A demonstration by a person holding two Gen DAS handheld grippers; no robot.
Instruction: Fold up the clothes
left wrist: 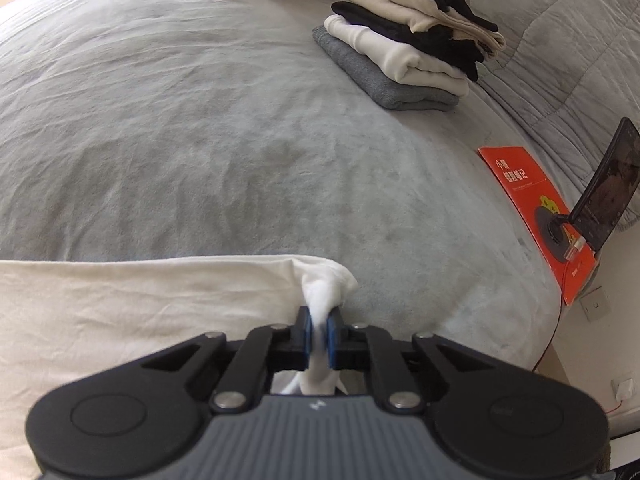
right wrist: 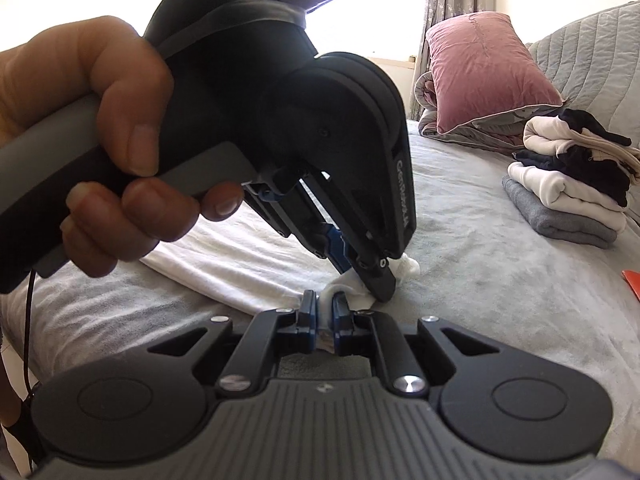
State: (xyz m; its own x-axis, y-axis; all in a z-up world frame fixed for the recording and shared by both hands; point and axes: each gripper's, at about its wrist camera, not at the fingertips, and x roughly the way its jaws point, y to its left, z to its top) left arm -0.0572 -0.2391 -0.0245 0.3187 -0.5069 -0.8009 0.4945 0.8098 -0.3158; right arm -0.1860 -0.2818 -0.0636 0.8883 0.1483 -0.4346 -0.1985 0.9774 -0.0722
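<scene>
A white garment lies flat on the grey bed at the near edge. My left gripper is shut on the garment's bunched right corner, and cloth runs back between its blue pads. In the right wrist view the white garment stretches away to the left. There my right gripper is shut on the same bunched corner. Just behind it, a hand holds the left gripper, which points steeply down and pinches the cloth a little farther along.
A stack of folded clothes in cream, black, white and grey sits at the back right of the bed. A pink pillow leans behind it. An orange booklet and a phone on a stand are at the right edge.
</scene>
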